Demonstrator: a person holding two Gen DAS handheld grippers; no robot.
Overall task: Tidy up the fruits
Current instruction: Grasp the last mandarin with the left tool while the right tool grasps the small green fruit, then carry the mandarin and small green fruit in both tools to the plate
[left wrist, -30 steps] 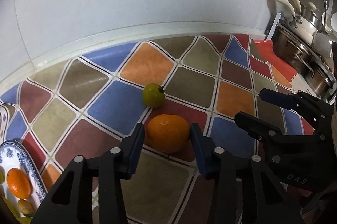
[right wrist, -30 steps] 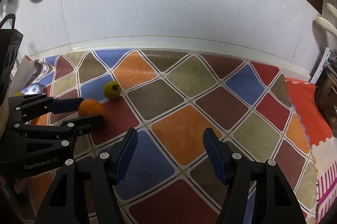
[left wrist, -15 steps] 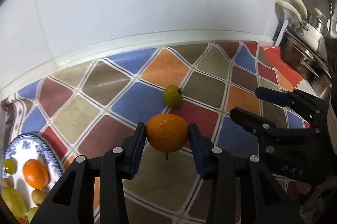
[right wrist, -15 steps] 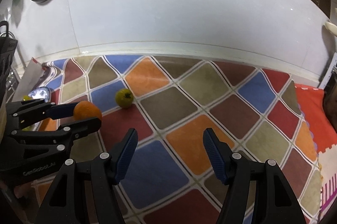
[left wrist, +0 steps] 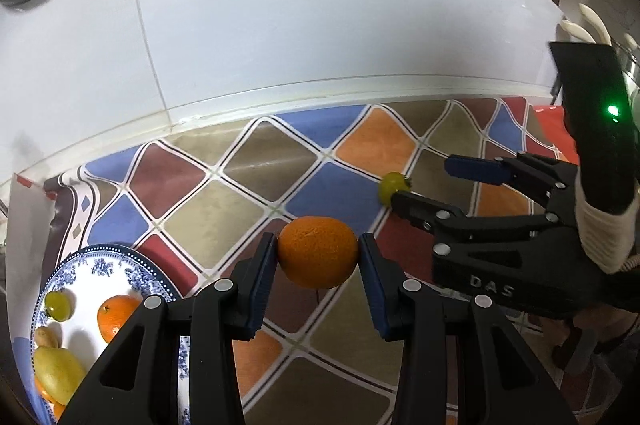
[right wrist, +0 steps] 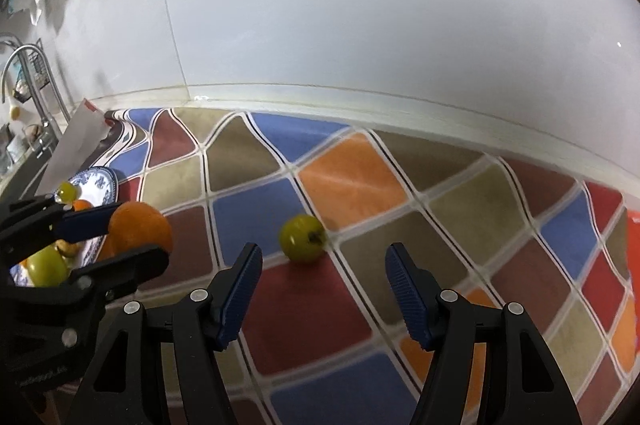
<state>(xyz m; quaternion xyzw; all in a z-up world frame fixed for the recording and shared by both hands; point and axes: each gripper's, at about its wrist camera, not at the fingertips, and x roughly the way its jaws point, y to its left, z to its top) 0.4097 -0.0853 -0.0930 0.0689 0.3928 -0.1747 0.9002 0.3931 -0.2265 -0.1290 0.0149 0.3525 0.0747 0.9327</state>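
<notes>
Left tool (left wrist: 318, 257) clamping orange (left wrist: 317, 251) above counter (left wrist: 256, 209); right tool (right wrist: 322, 283) gaping wide, facing green fruit (right wrist: 302, 237); faucet (right wrist: 24, 73) showing only right-side.

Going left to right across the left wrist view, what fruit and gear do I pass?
Blue-patterned plate with fruit → orange gripped in the left tongs → small green fruit on the mat → right tongs, open.
</notes>
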